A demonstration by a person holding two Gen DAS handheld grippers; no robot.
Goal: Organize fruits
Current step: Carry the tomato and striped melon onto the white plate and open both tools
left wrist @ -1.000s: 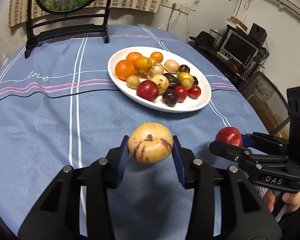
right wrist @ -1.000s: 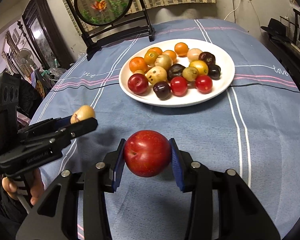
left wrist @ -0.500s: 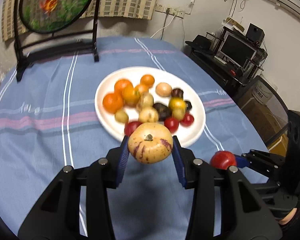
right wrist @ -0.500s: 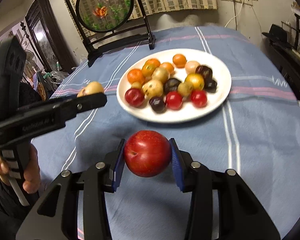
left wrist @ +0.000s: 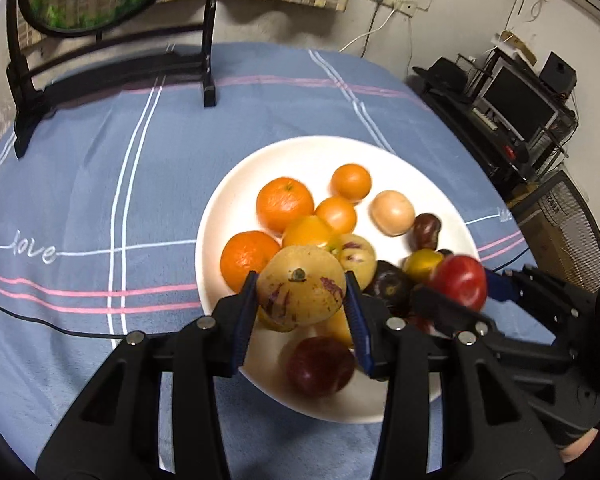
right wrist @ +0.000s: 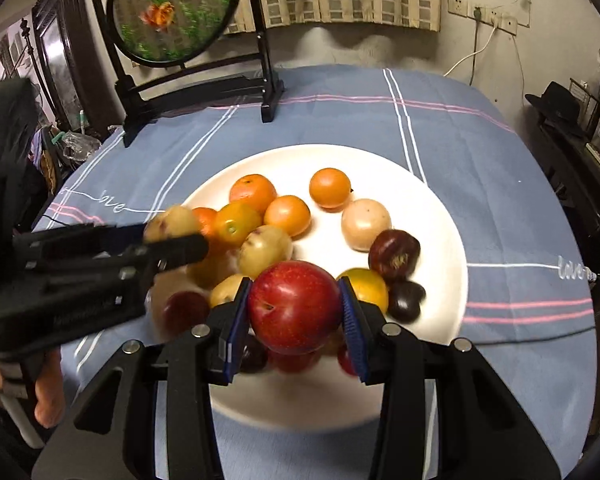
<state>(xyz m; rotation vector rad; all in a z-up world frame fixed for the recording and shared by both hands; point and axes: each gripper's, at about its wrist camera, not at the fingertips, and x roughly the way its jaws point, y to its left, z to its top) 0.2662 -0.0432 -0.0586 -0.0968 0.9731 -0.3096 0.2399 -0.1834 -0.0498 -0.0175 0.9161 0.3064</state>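
My left gripper (left wrist: 300, 300) is shut on a yellow melon-like fruit with purple streaks (left wrist: 300, 286), held above the near left part of the white plate (left wrist: 236, 196). My right gripper (right wrist: 294, 312) is shut on a red plum (right wrist: 294, 306) over the plate's near edge (right wrist: 432, 208). The plate carries several oranges, yellow fruits, red and dark plums. In the right wrist view the left gripper (right wrist: 168, 236) comes in from the left with its fruit (right wrist: 172, 222). In the left wrist view the right gripper (left wrist: 464, 292) shows at the right with the red plum (left wrist: 458, 282).
The plate lies on a round table under a blue cloth (left wrist: 100, 184) with white and pink stripes. A black stand with a round embroidered screen (right wrist: 172, 8) stands at the table's far side. Shelves with electronics (left wrist: 516, 108) are off the table's right. A hand (right wrist: 48, 392) grips the left handle.
Both grippers have moved forward from in front of the plate to above it, each keeping its fruit. The plate now fills the middle of both views.
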